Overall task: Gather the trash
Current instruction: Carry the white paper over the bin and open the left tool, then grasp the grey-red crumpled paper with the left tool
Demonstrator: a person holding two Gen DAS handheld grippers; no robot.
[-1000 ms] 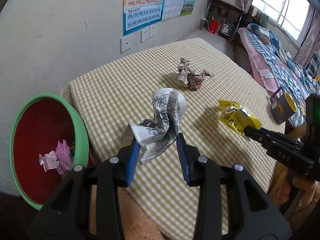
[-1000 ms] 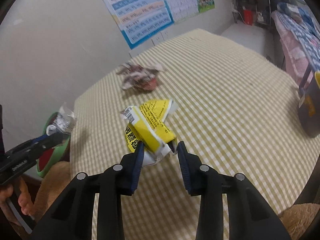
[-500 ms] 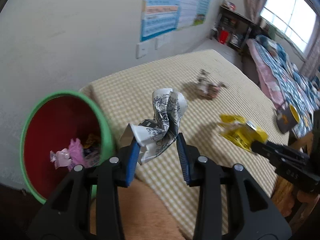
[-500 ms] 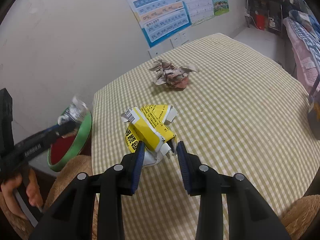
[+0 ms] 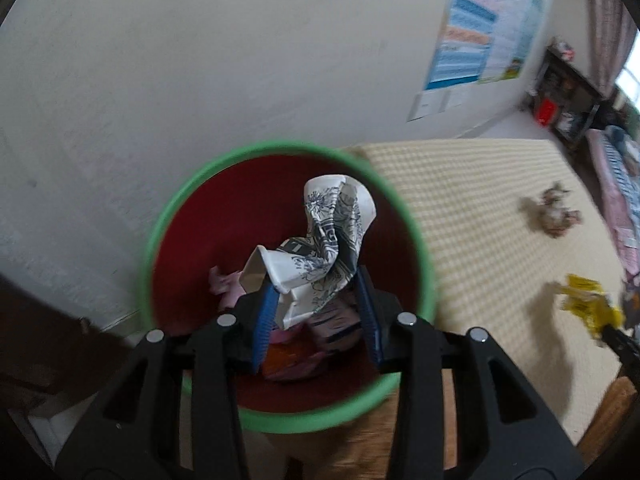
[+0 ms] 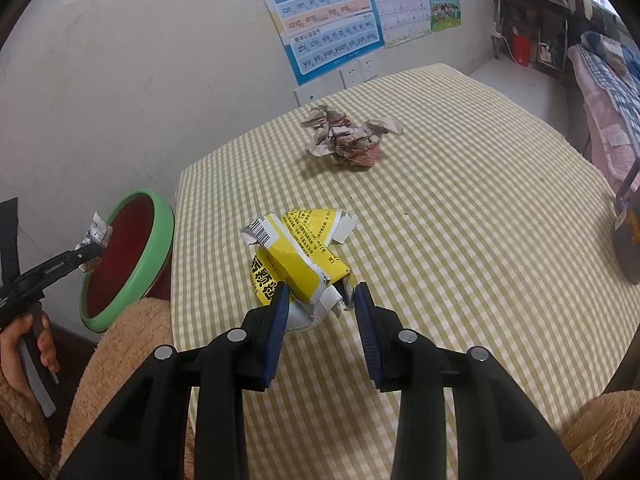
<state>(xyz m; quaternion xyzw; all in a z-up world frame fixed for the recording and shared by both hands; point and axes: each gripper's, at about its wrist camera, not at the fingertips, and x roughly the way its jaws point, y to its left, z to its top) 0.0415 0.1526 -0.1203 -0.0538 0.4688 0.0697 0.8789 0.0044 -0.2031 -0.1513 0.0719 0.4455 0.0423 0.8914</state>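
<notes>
My left gripper (image 5: pixel 316 288) is shut on a crumpled white paper cup with black print (image 5: pixel 332 232). It hangs over the mouth of a round bin with a green rim (image 5: pixel 320 420) and a red inside, where pink wrappers (image 5: pixel 224 284) lie. From the right wrist view the same cup (image 6: pixel 96 232) sits at the bin's rim (image 6: pixel 160 240). My right gripper (image 6: pixel 322 292) is shut on a crushed yellow carton (image 6: pixel 296 256), just above the checked tablecloth (image 6: pixel 480 240). A crumpled brownish paper wad (image 6: pixel 344 144) lies farther back on the table.
The bin stands on the floor by the table's left corner, against a white wall. A dark mug (image 6: pixel 628 244) stands at the table's right edge. A person's hand (image 6: pixel 20 344) holds the left gripper's handle. Posters hang on the wall; a bed lies beyond.
My left gripper has swung left with the paper cup, from over the table to over the bin's mouth. The right gripper has drifted slightly, still with the yellow carton.
</notes>
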